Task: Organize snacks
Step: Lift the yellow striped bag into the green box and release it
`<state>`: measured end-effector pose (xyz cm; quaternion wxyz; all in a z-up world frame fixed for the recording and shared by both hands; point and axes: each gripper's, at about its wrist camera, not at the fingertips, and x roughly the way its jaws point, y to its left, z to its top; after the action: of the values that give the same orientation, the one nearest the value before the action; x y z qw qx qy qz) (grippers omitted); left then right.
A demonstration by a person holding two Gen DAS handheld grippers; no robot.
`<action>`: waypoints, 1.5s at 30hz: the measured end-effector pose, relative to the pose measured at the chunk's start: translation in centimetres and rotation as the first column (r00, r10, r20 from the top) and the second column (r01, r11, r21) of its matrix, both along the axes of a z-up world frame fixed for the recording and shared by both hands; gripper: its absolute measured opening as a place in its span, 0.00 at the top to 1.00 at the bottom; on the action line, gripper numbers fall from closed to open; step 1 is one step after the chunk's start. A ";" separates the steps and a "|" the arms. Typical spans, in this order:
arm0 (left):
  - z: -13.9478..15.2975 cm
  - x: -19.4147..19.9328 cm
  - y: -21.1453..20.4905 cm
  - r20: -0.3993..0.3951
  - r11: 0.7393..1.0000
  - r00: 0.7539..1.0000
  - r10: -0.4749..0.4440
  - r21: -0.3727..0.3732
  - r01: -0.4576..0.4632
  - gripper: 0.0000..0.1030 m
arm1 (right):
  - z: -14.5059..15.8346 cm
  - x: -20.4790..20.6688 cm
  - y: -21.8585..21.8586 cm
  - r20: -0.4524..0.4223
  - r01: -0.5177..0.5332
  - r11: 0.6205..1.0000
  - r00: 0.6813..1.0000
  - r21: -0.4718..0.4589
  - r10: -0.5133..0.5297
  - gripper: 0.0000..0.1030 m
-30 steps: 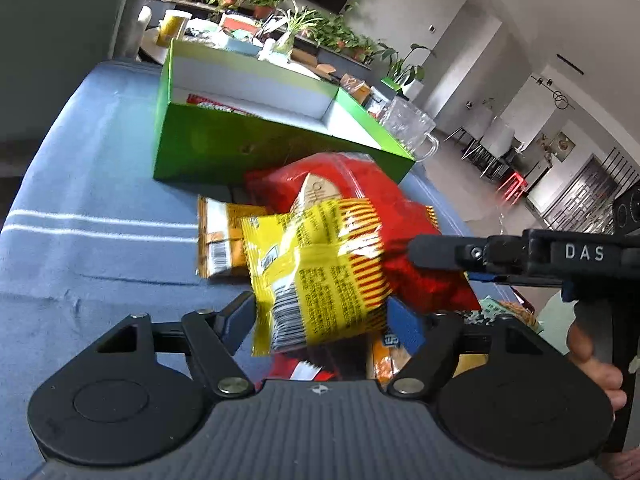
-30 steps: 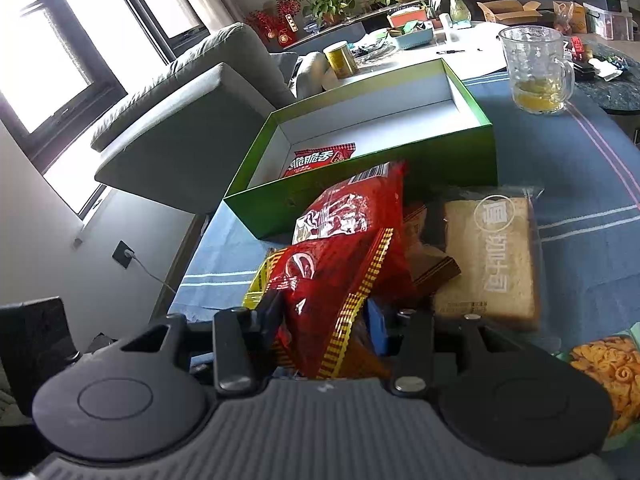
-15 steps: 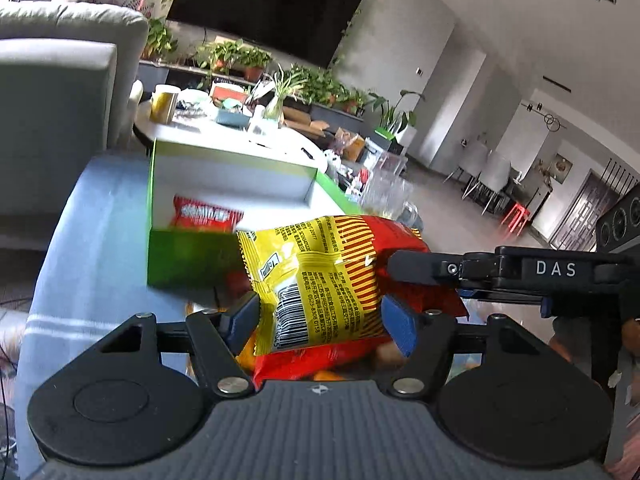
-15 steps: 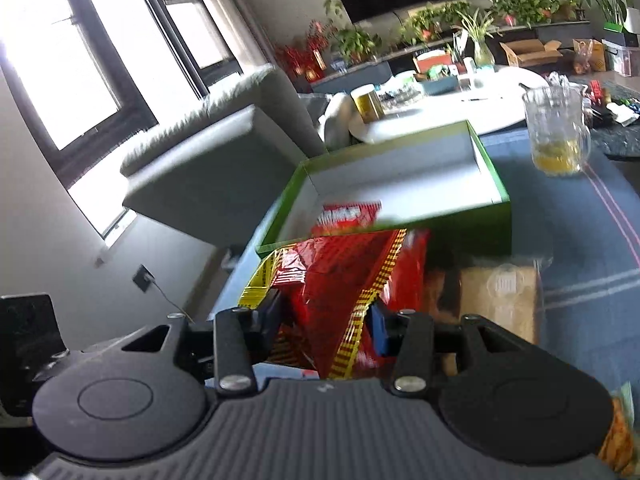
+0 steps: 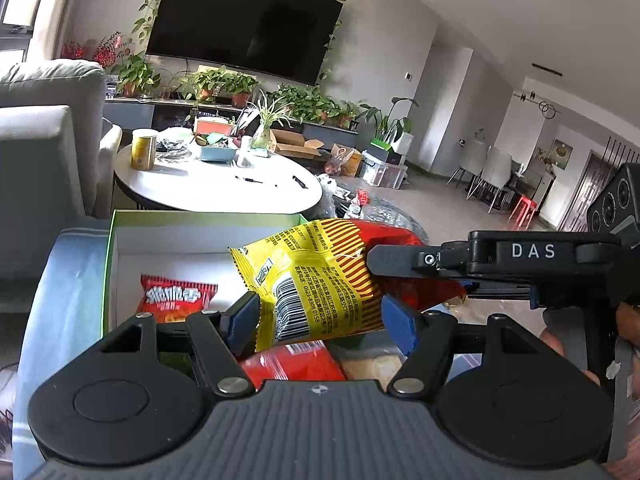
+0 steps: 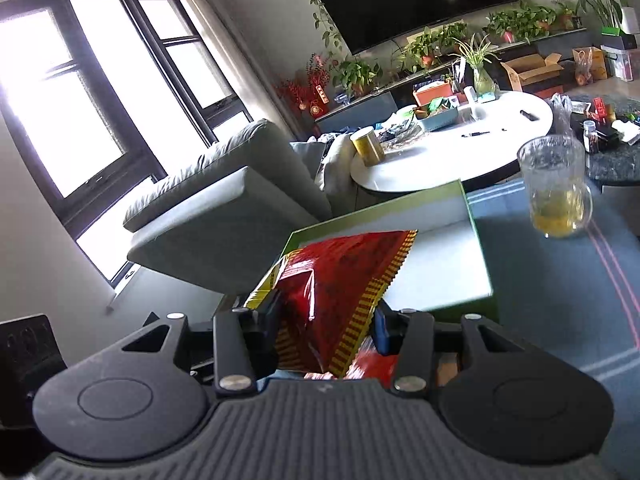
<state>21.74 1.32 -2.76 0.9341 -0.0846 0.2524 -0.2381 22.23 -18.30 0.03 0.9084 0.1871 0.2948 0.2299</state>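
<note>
Lifted since 1 s ago: crinkly yellow-and-red striped foil snack bag (image 5: 316, 284) up off the pile, now held above near edge of green cardboard box w/ white inside (image 5: 110, 248). Camera tilted up too, more room in view.

Left tool (image 5: 320, 316) pinching bag's barcode end betw. blue pads, narrow gap. Right tool (image 6: 328, 326) clamped on same bag (image 6: 344, 288), red side facing its cam; seen from left wrist coming in from right side, gripping bag's far end (image 5: 404, 262).

Ahead-left of left tool, lying flat inside box: small red snack packet w/ white lettering (image 5: 176, 298). Below bag, just under left tool: more red and tan packets, partly hidden.

Ahead-right of right tool, on blue striped cloth (image 6: 560, 288) over table: clear glass mug w/ yellowish drink (image 6: 554, 192), just beside box's far corner (image 6: 466, 200).
</note>
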 end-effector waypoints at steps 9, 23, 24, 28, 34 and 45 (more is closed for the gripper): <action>-1.3 5.1 -1.2 -0.053 1.000 0.998 0.020 0.025 -0.018 0.38 | -1.6 5.2 -1.0 -0.045 0.009 1.000 0.999 0.028 -0.008 0.38; -4.8 9.0 -2.0 -0.140 0.997 0.989 0.050 0.063 -0.041 0.38 | -5.2 9.8 -1.5 -0.148 0.015 0.999 0.989 0.042 -0.008 0.38; -5.0 9.1 -2.0 -0.148 0.997 0.988 0.052 0.063 -0.043 0.38 | -5.5 10.1 -1.5 -0.156 0.015 0.999 0.988 0.044 -0.007 0.38; -5.8 9.3 -1.9 -0.171 0.996 0.983 0.061 0.070 -0.050 0.38 | -6.2 10.6 -1.4 -0.176 0.009 0.999 0.984 0.040 -0.002 0.38; -6.0 8.4 -1.4 -0.171 0.989 0.980 0.107 0.122 -0.086 0.38 | -6.6 10.9 -0.1 -0.201 -0.028 0.999 0.979 0.022 0.032 0.38; -4.7 6.2 0.1 -0.140 0.991 0.983 0.119 0.084 -0.108 0.36 | -5.4 9.2 0.8 -0.200 -0.049 0.997 0.979 -0.062 0.036 0.37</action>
<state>27.95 1.38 -7.47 0.9280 -0.0801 0.3230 -0.1676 31.40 -17.49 -5.34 0.8750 0.1726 0.3954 0.2194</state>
